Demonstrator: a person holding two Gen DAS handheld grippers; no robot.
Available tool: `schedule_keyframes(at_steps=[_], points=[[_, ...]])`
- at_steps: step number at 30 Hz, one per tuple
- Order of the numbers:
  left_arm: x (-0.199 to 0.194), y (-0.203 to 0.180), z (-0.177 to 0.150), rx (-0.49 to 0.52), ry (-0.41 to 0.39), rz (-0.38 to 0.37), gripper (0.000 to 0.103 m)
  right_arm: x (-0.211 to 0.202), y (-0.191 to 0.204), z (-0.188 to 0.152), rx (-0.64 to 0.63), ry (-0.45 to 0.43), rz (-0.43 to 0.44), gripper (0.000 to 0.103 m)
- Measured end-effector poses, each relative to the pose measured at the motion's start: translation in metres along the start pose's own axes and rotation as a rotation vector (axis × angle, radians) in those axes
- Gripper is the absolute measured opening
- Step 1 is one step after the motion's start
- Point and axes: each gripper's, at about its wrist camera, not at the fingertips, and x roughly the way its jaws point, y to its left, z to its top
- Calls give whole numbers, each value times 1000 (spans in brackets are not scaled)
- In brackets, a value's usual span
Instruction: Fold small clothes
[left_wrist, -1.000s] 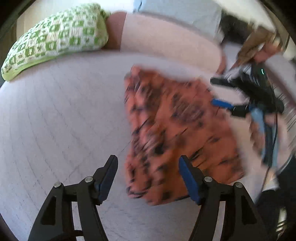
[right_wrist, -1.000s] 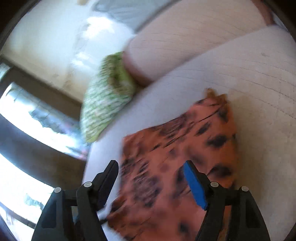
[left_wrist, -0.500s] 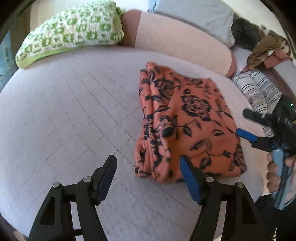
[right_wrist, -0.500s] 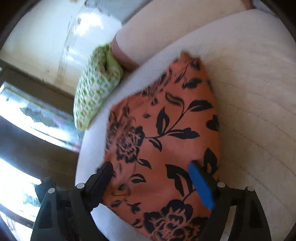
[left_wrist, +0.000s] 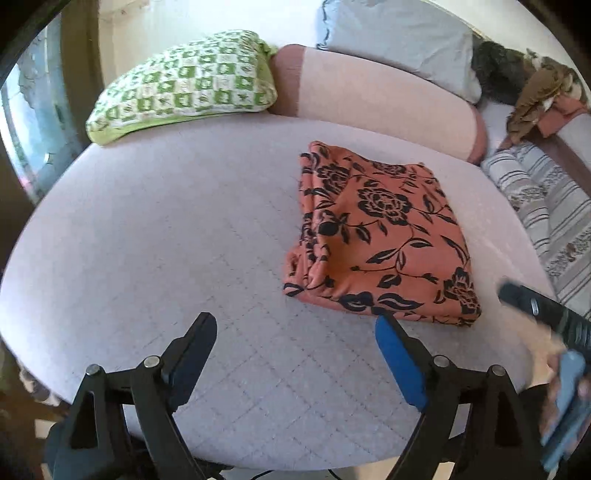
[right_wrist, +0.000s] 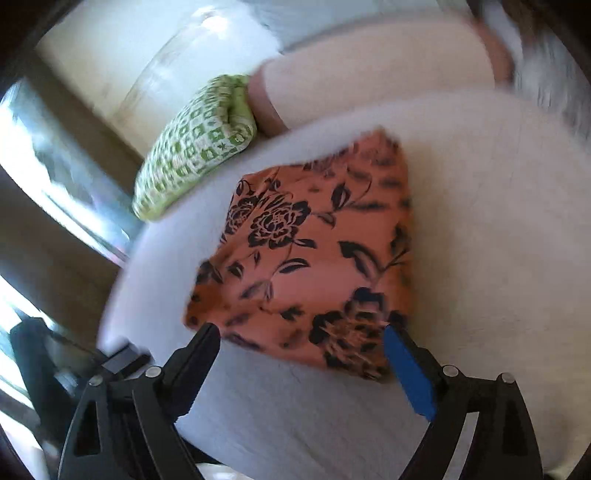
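Observation:
An orange garment with black flowers (left_wrist: 376, 236) lies folded into a rough rectangle on the pale quilted mattress (left_wrist: 166, 240). It also shows in the right wrist view (right_wrist: 314, 266). My left gripper (left_wrist: 295, 343) is open and empty, held back from the garment's near edge. My right gripper (right_wrist: 301, 354) is open and empty, just short of the garment's near edge. The right gripper's body shows at the right edge of the left wrist view (left_wrist: 546, 314).
A green and white checked pillow (left_wrist: 184, 88) lies at the back left. A pink bolster (left_wrist: 376, 96) runs along the back with a grey pillow (left_wrist: 399, 40) behind it. Loose clothes (left_wrist: 535, 92) and a striped cloth (left_wrist: 546, 206) lie at the right.
Both grippers have drawn back from the folded garment, which now lies still on the mattress. The right wrist view has swung and is slightly blurred.

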Motion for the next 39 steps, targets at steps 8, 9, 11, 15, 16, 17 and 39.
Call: schedule_keyframes(at_steps=[8, 9, 11, 15, 16, 17, 39], points=[[-18, -10, -6, 13, -36, 20, 91, -51, -6, -55, -45, 2, -288, 103], [-21, -12, -7, 19, -38, 25, 91, -53, -4, -56, -39, -5, -299, 103], [-23, -16, -7, 30, -34, 20, 91, -61, 2, -57, -51, -33, -339, 103], [-29, -20, -5, 41, -32, -7, 92, -60, 19, -47, -106, -50, -385, 103], [-29, -21, -5, 42, -33, -10, 93, -60, 21, -45, -119, -43, -384, 103], [-30, -22, -4, 44, -34, -13, 94, -57, 24, -44, -128, -37, -382, 103], [-33, -44, 25, 100, -59, 1, 96, -45, 38, -26, -196, -19, -380, 103]])
